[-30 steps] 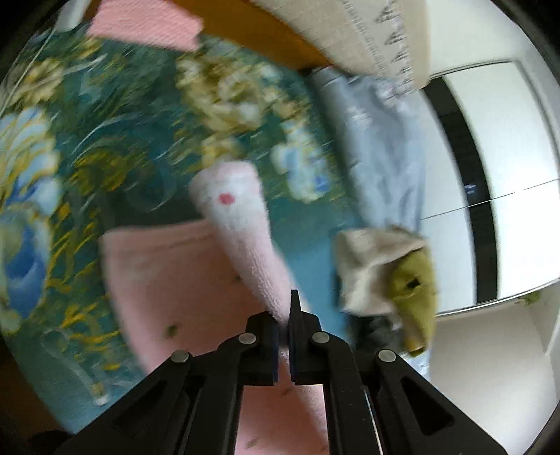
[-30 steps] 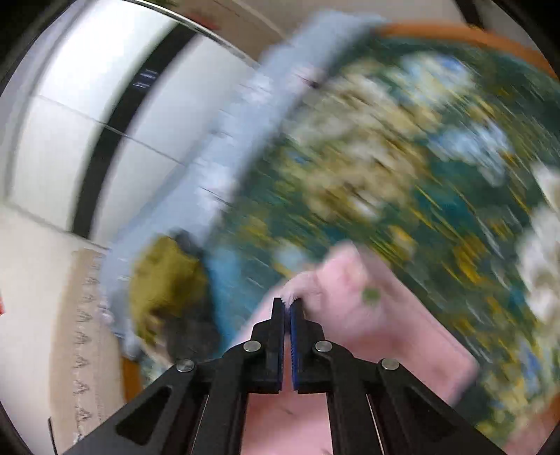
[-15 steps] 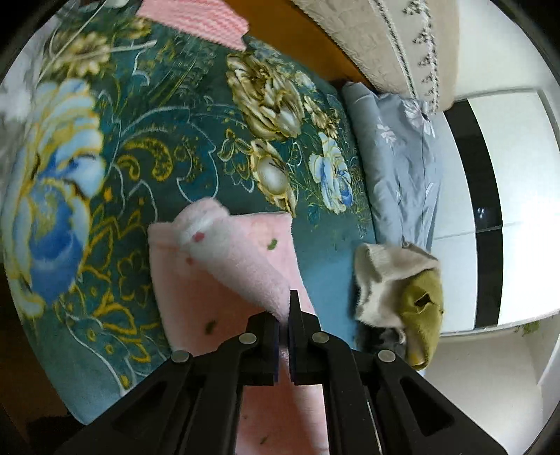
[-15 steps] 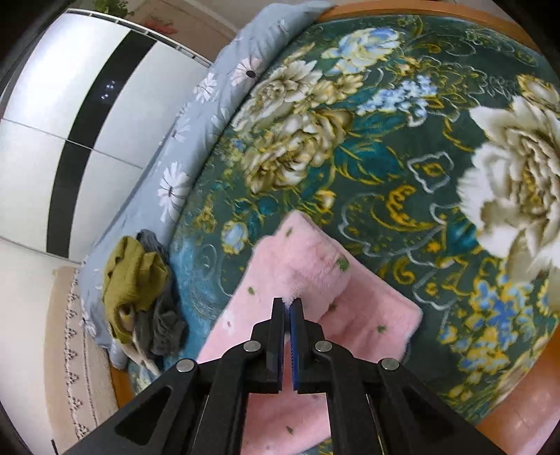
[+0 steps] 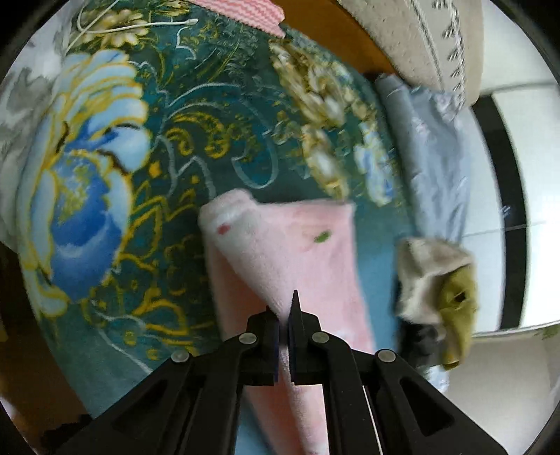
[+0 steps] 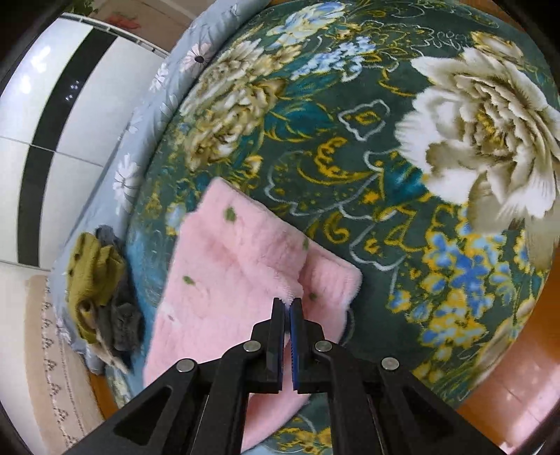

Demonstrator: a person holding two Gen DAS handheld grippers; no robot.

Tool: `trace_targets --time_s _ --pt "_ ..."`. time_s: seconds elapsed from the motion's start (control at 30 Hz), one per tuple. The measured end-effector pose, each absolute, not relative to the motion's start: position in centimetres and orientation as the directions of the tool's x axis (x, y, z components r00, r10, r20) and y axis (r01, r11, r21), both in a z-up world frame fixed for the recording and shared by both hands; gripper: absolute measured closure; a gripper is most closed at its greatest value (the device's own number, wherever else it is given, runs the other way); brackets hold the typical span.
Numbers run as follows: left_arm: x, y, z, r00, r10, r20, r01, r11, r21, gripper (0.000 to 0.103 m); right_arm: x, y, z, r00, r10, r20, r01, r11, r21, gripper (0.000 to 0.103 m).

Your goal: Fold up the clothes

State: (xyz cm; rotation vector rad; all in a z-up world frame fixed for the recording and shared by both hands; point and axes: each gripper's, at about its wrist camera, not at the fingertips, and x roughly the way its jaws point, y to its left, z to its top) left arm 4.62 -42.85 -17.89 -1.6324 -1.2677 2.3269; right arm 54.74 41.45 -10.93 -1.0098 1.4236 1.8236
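Note:
A fluffy pink garment (image 5: 297,252) with small green and red spots lies partly folded on a dark green flowered blanket (image 5: 196,133). My left gripper (image 5: 284,308) is shut on a corner of it and holds that flap over the layer below. In the right wrist view the same pink garment (image 6: 224,266) lies folded over itself, and my right gripper (image 6: 287,308) is shut on another corner of its top layer. Both flaps hang just above the lower layer.
A crumpled heap of olive, grey and cream clothes (image 5: 441,280) (image 6: 101,287) lies on the pale blue sheet (image 5: 434,168) by the bed's edge. A striped pink cloth (image 5: 241,10) lies at the far side. A beige rug (image 6: 45,367) covers the floor beside the bed.
Both grippers have carried the pink garment's corners across it, so the top layer now lies further over the lower one. Both stay shut on it.

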Motion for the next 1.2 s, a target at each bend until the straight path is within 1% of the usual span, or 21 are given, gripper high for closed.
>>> trace_targets --time_s 0.1,0.2,0.37,0.53,0.63,0.73,0.77,0.87,0.97,1.0,1.13,1.17,1.2 --pt "5.1 -43.3 -19.6 -0.412 0.434 -0.801 0.44 -0.676 -0.592 0.1 55.2 41.5 -12.0 -0.511 -0.004 -0.859 -0.84 -0.207 0.501 0.1" --pt "5.4 -43.9 -20.2 -0.439 0.47 -0.766 0.449 -0.623 -0.64 0.1 55.4 41.4 -12.4 -0.501 -0.008 -0.865 -0.847 -0.201 0.492 0.1" --pt "4.2 -43.1 -19.1 -0.469 0.481 -0.741 0.408 -0.626 -0.665 0.1 55.3 41.2 -12.8 -0.475 -0.008 -0.88 -0.86 -0.207 0.466 0.1" --pt "4.1 -43.2 -20.8 -0.396 0.41 -0.822 0.483 -0.668 -0.566 0.1 56.0 41.1 -13.4 -0.47 -0.017 -0.882 -0.868 -0.17 0.466 0.1" --pt "4.6 -43.9 -21.2 -0.428 0.43 -0.795 0.51 -0.611 -0.605 0.1 56.4 40.9 -12.0 -0.502 0.0 -0.865 -0.851 -0.18 0.494 0.1" --pt "4.5 -44.1 -20.3 -0.466 0.44 -0.768 0.491 -0.594 -0.638 0.1 56.4 40.6 -10.6 -0.518 0.011 -0.855 -0.835 -0.222 0.503 0.1" --pt "4.3 -44.0 -20.3 -0.458 0.434 -0.776 0.488 -0.607 -0.628 0.1 56.4 40.6 -10.5 -0.518 0.012 -0.855 -0.834 -0.231 0.501 0.1" --pt "4.1 -43.8 -20.6 -0.43 0.417 -0.801 0.485 -0.642 -0.594 0.1 56.8 40.2 -12.1 -0.488 0.004 -0.873 -0.855 -0.201 0.478 0.1" --pt "4.4 -44.1 -21.6 -0.423 0.428 -0.798 0.507 -0.619 -0.6 0.1 56.7 40.1 -13.2 -0.494 -0.003 -0.869 -0.855 -0.182 0.486 0.1" --pt "4.5 -44.3 -21.6 -0.426 0.439 -0.791 0.503 -0.612 -0.61 0.1 56.6 40.1 -13.3 -0.497 -0.005 -0.868 -0.853 -0.179 0.49 0.097" --pt "4.2 -44.4 -21.1 -0.403 0.471 -0.785 0.458 -0.639 -0.618 0.1 56.2 40.1 -13.5 -0.489 -0.014 -0.872 -0.854 -0.198 0.482 0.095" --pt "4.1 -44.4 -21.0 -0.395 0.477 -0.785 0.448 -0.646 -0.618 0.098 56.1 40.1 -13.4 -0.485 -0.012 -0.875 -0.855 -0.207 0.476 0.092" --pt "4.1 -44.5 -20.9 -0.388 0.483 -0.785 0.445 -0.647 -0.619 0.098 56.1 40.1 -13.4 -0.48 -0.009 -0.877 -0.856 -0.215 0.47 0.085"
